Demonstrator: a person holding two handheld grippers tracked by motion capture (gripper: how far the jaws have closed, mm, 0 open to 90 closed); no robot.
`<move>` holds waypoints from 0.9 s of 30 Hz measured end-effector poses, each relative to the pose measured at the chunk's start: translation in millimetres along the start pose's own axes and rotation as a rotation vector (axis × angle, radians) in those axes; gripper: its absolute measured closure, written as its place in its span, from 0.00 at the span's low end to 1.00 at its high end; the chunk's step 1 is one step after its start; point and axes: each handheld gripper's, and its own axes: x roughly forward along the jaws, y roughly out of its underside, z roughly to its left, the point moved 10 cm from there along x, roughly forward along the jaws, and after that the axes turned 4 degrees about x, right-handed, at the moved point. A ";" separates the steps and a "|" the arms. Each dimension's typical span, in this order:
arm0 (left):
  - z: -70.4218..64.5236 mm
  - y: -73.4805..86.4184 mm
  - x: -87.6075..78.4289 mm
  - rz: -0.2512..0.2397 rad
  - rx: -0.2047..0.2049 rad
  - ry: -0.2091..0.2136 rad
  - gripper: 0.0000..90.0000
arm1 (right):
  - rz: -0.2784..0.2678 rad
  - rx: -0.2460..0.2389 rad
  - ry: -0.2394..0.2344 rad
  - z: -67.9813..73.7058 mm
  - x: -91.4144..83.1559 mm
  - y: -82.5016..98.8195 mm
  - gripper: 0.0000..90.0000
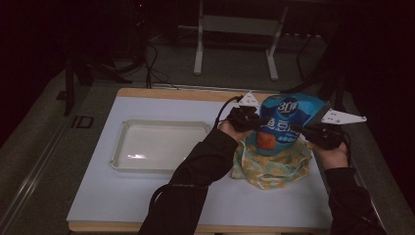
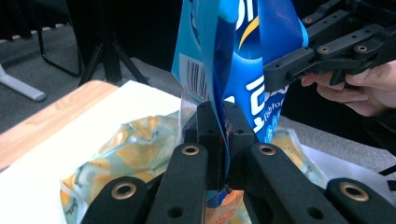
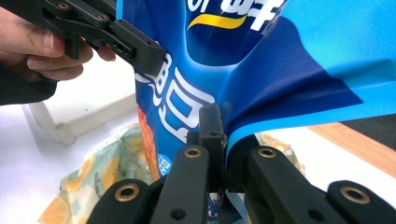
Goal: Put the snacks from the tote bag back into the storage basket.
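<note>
2 grippers, left [image 1: 258, 120] and right [image 1: 297, 128], clamp our blue snack bag [image 1: 284, 125]; we lift evenly, clearing the cloth bag [image 1: 271, 169] beneath.

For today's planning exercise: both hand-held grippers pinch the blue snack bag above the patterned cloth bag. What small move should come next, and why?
Probably lift the blue snack bag a little higher. The left hand-held gripper and right hand-held gripper are clamped on its opposite edges, but its bottom seems to sit inside the patterned cloth bag, short of the white tray.
</note>
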 end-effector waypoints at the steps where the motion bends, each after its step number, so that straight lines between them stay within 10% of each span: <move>1: -0.6 -2.9 -1.5 -0.002 0.004 -0.003 0.99 | -0.002 -0.002 0.002 0.8 -1.6 -2.3 0.99; 15: -4.6 -32.6 -40.2 -0.033 0.028 -0.022 0.99 | -0.053 -0.036 -0.008 20.3 -13.9 -43.7 0.99; 27: 5.3 -27.1 -80.0 -0.014 0.017 -0.052 0.99 | -0.048 -0.071 -0.051 47.8 7.8 -63.8 0.99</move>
